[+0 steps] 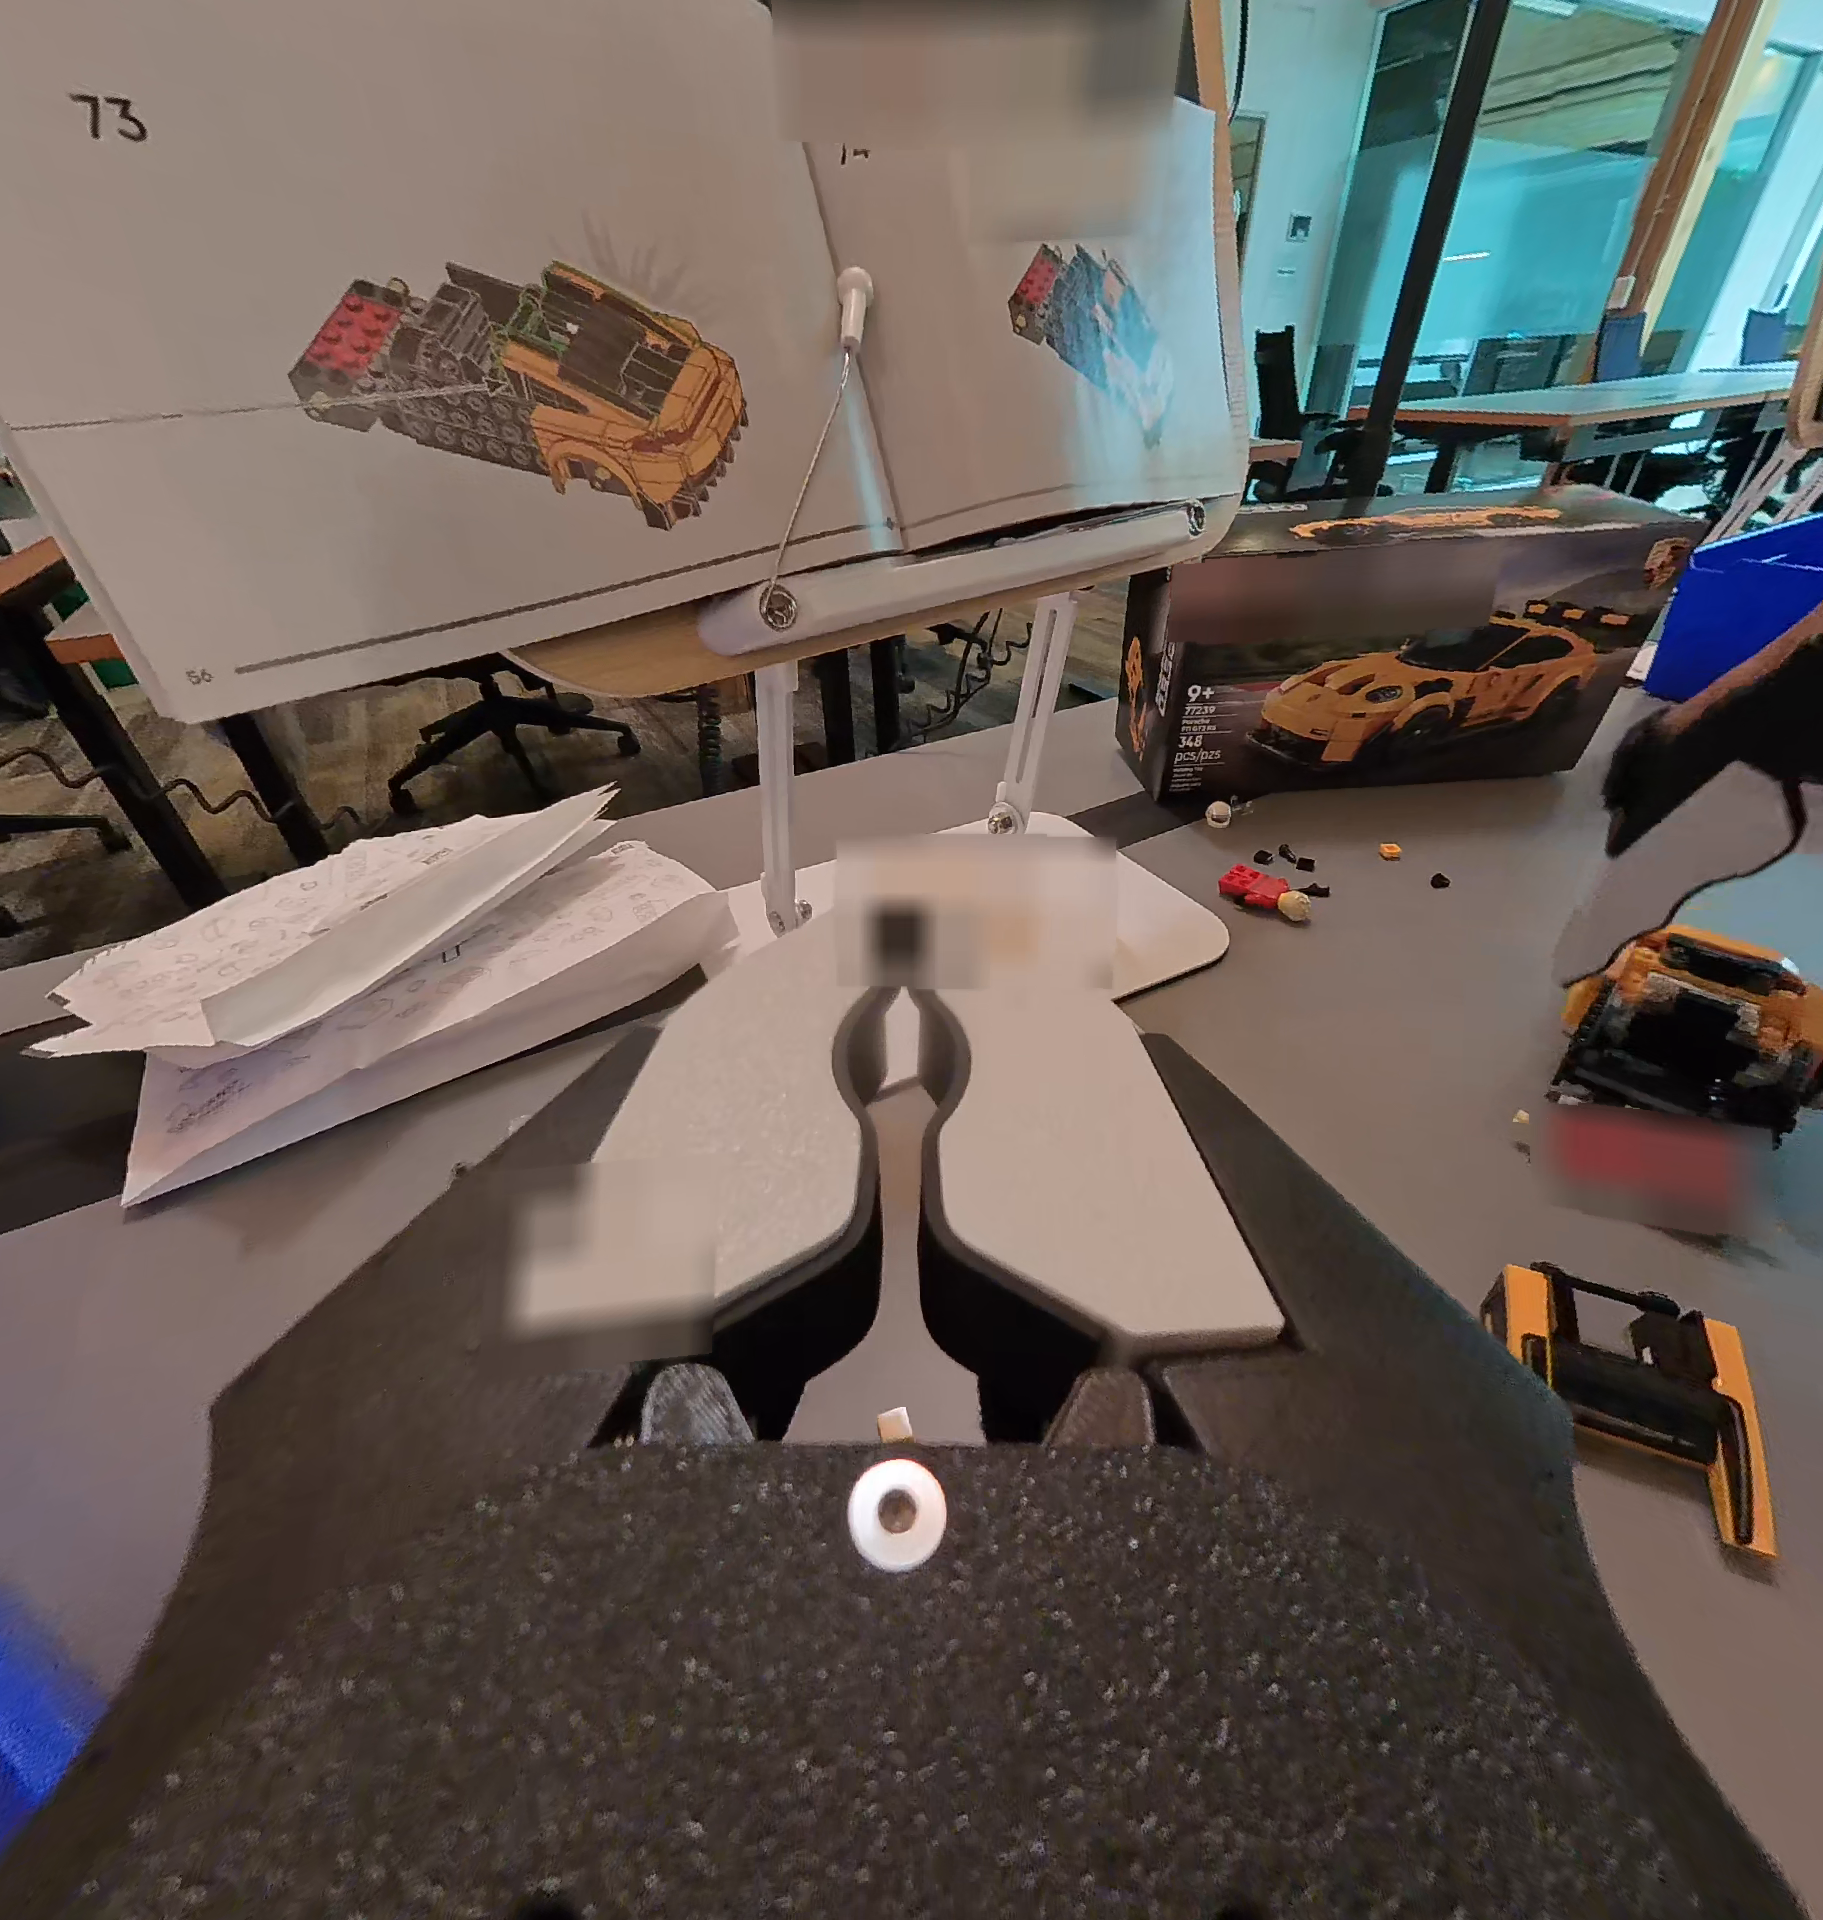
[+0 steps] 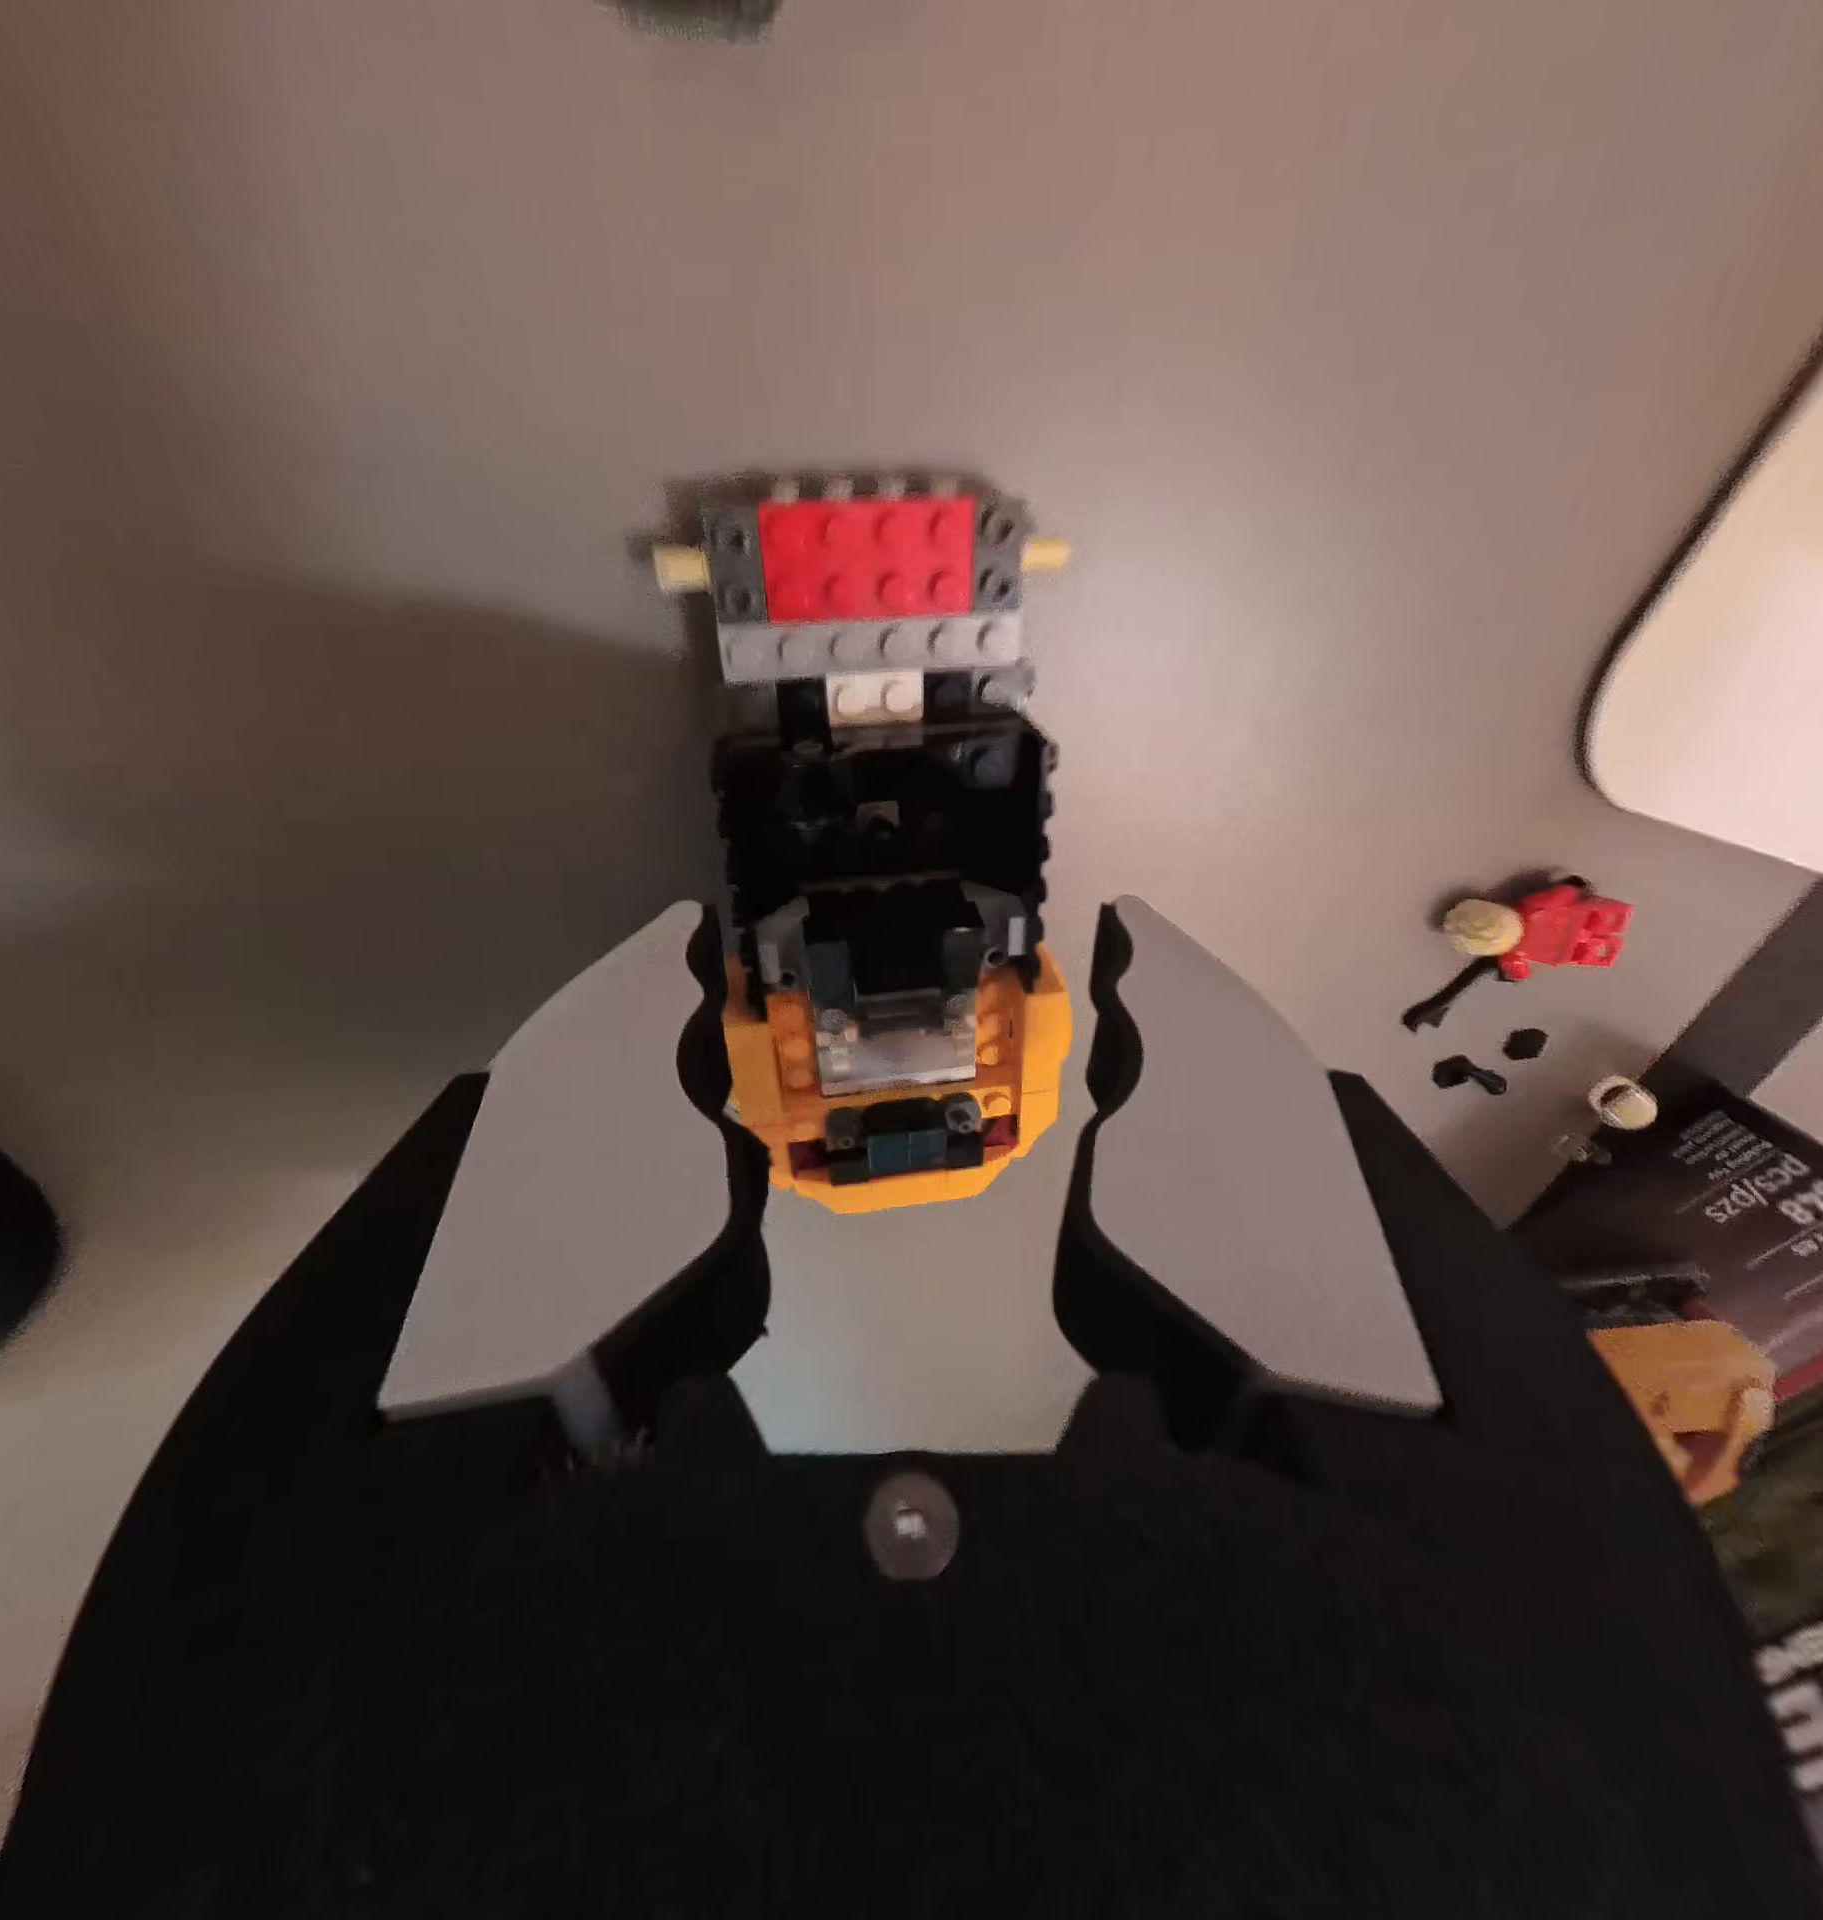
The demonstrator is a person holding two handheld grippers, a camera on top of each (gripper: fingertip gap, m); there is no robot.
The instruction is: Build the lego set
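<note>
The half-built car [image 2: 876,935] lies on the grey table [image 2: 315,520], with its orange end near me and a red plate [image 2: 865,561] at the far end. My right gripper [image 2: 902,930] is open, with one finger on each side of the orange end and small gaps showing. The left wrist view shows the car [image 1: 1696,1029] at the right, with the right gripper [image 1: 1717,727] as a dark blur over it. My left gripper [image 1: 902,997] is shut and hovers over the table's middle. A blur patch covers its tips.
An orange and black sub-assembly [image 1: 1634,1392] lies near the left gripper's right side. An instruction booklet [image 1: 419,364] sits on a white stand [image 1: 1167,925]. The set's box [image 1: 1406,665], paper bags [image 1: 367,966], a red minifigure [image 2: 1541,925], small black pieces [image 1: 1291,857] and a blue bin [image 1: 1769,603] are also here. Tip to tip, the grippers are about 30 centimetres apart. My right gripper is the nearer one to the red plate [image 2: 865,561]: about 6 centimetres, against 25 centimetres.
</note>
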